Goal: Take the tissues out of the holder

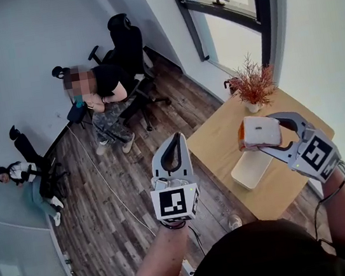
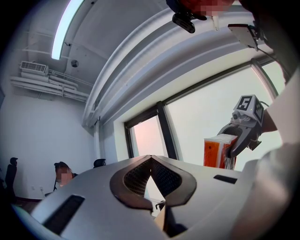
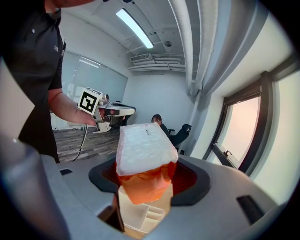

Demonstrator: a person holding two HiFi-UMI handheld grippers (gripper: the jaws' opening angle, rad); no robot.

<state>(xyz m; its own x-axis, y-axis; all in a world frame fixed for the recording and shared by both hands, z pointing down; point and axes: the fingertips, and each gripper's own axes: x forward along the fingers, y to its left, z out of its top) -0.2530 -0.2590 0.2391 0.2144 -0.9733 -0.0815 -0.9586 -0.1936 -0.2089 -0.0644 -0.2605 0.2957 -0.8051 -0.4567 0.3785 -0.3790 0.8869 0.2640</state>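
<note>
My right gripper (image 1: 253,135) is shut on an orange and white tissue pack (image 1: 260,131), which it holds in the air above the table. Right below the pack lies the white holder (image 1: 251,168) on the wooden table (image 1: 217,139). In the right gripper view the tissue pack (image 3: 144,159) fills the space between the jaws, and the holder (image 3: 140,216) shows under it. My left gripper (image 1: 175,138) hangs left of the table over the floor, shut, with nothing in it. The left gripper view shows its jaws (image 2: 151,159) meeting at the tips, and the tissue pack (image 2: 217,151) off to the right.
A dried plant in a white vase (image 1: 253,87) stands at the table's far corner near the window. A black office chair (image 1: 127,51) and two seated persons are across the wooden floor (image 1: 98,197). A cable (image 1: 109,188) runs over the floor.
</note>
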